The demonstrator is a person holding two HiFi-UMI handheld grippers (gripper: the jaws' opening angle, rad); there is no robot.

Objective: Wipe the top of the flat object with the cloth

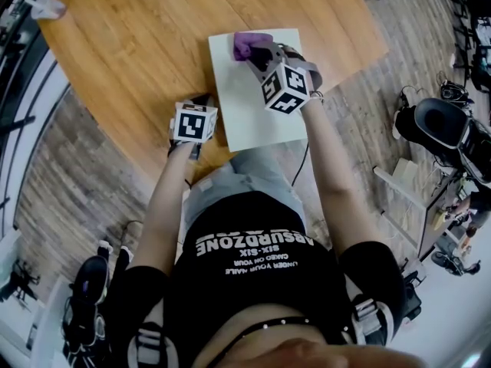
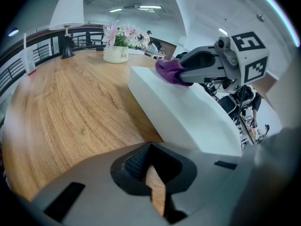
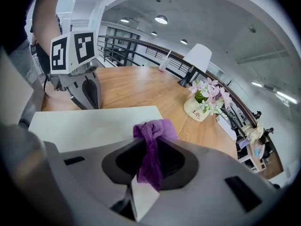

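R gripper [image 3: 149, 150] clamped on crumpled purple cloth [image 3: 154, 129] atop flat white board [image 1: 257, 110]; L gripper [image 2: 149, 169] jaws together, empty.

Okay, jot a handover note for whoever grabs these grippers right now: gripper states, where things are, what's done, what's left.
Right gripper: shut on the purple cloth, which sits on the white board at its far left corner.
Left gripper: shut, empty, over the wooden table beside the board's near left corner.
Done: the cloth is gripped and on the board; how much has been wiped doesn't show.
Left: probably sweep the cloth across the rest of the top.
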